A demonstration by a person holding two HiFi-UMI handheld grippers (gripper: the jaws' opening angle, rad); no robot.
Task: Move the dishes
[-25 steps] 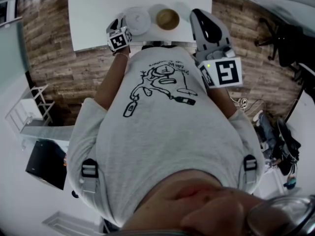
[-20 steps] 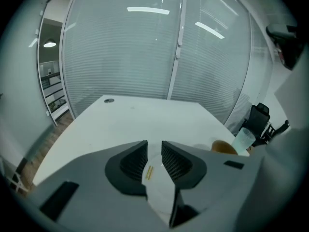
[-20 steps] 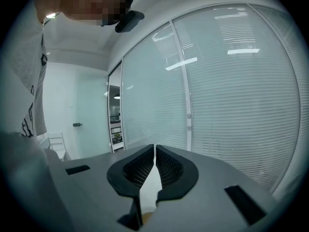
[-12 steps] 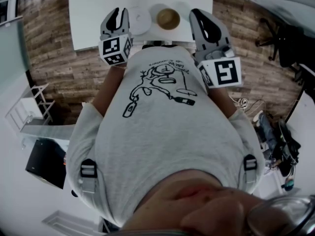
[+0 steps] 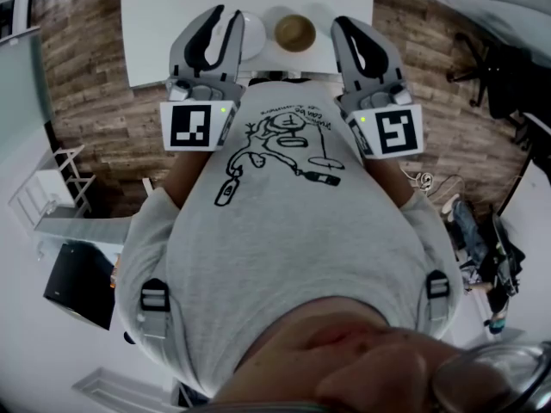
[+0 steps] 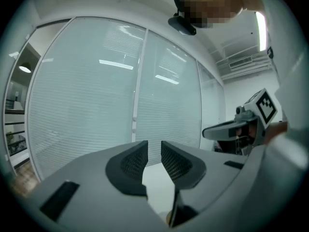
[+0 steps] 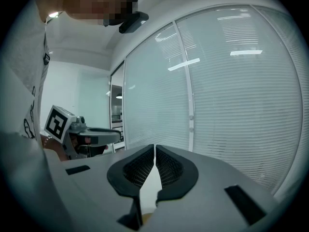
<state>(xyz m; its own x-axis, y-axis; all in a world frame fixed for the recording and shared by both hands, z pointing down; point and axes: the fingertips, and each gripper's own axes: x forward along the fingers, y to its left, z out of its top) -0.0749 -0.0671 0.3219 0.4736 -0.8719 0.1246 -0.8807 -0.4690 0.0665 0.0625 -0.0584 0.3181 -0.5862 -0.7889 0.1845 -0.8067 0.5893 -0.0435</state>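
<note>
The dishes, a white round plate and a brown round bowl, lie side by side on the white bench, close to the edge nearest the person. That probably keeps both within easy reach of either hand. The bench stands on a brown plank floor, and the person's grey printed shirt fills most of the head view below it. The left hand-held gripper is held up at chest height and roughly level. It points over the bench towards a glass wall with blinds, so it is well clear of the dishes. Its jaws have just been closing and now stand a narrow gap apart with nothing between them. The right hand-held gripper is held in the same level pose beside it, its pads brought together on nothing. Holding both tools up and empty looks like a neutral stance between moves, not a reach. From above, the left tool covers the plate's left part, though it hangs above the plate and does not touch it. The bowl, the smaller dish, lies in full view between the two tools, and neither touches it.
</note>
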